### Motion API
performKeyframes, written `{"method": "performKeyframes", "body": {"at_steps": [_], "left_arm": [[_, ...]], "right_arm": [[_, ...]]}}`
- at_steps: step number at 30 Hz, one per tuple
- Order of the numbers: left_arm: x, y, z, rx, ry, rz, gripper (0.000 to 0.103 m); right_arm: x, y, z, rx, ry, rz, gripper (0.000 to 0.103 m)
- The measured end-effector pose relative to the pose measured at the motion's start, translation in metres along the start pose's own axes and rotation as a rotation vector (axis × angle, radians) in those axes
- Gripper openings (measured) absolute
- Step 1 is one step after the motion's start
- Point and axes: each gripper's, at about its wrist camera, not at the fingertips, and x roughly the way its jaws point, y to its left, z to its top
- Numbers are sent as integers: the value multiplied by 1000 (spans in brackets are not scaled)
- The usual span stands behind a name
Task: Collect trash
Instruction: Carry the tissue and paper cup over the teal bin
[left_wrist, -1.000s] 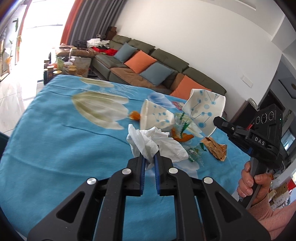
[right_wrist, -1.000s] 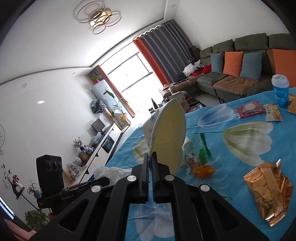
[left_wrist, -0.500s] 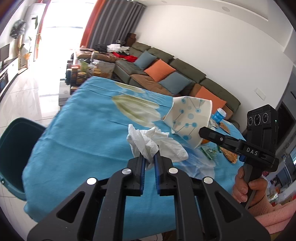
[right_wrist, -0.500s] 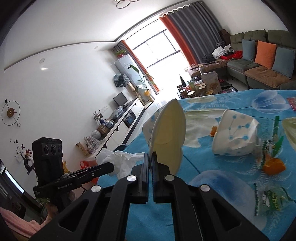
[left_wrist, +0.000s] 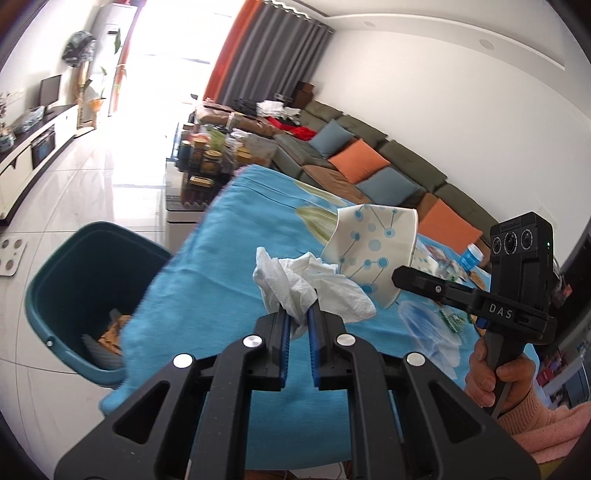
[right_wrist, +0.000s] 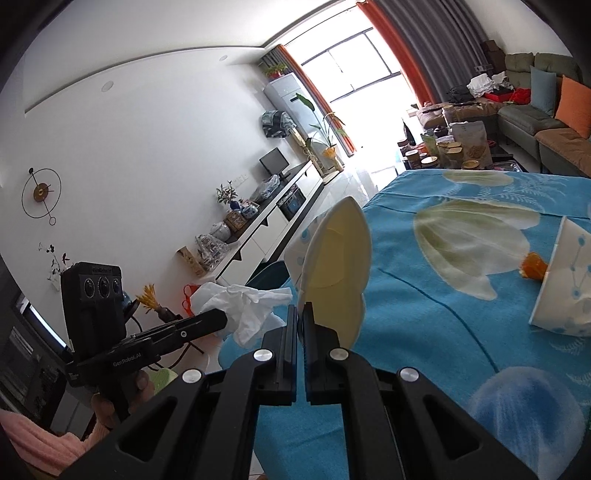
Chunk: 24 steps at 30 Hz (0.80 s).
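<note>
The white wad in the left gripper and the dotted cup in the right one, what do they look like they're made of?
Wad: soft tissue paper, matte, crumpled into limp folds.
Cup: probably thin coated paper, squashed flat with sharp creases, printed blue dots outside, plain cream inside.

A long olive-green sectional sofa (left_wrist: 388, 162) with orange and blue cushions runs along the white wall beyond the claws. Grey and orange curtains (left_wrist: 266, 55) frame the bright window far ahead. Left of the right claw, a round wire wall clock (right_wrist: 40, 194) hangs above a white low cabinet (right_wrist: 266, 236).
</note>
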Motion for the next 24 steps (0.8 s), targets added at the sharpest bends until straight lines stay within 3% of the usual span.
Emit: {"method": "performKeyframes", "body": {"at_steps": [11, 24], "left_arm": [[-24, 51, 10, -94, -57, 128, 9], [-24, 110, 11, -201, -47, 249, 9]], "right_arm": [[59, 30, 16, -62, 99, 75, 2], [117, 60, 26, -115, 189, 82, 2]]}}
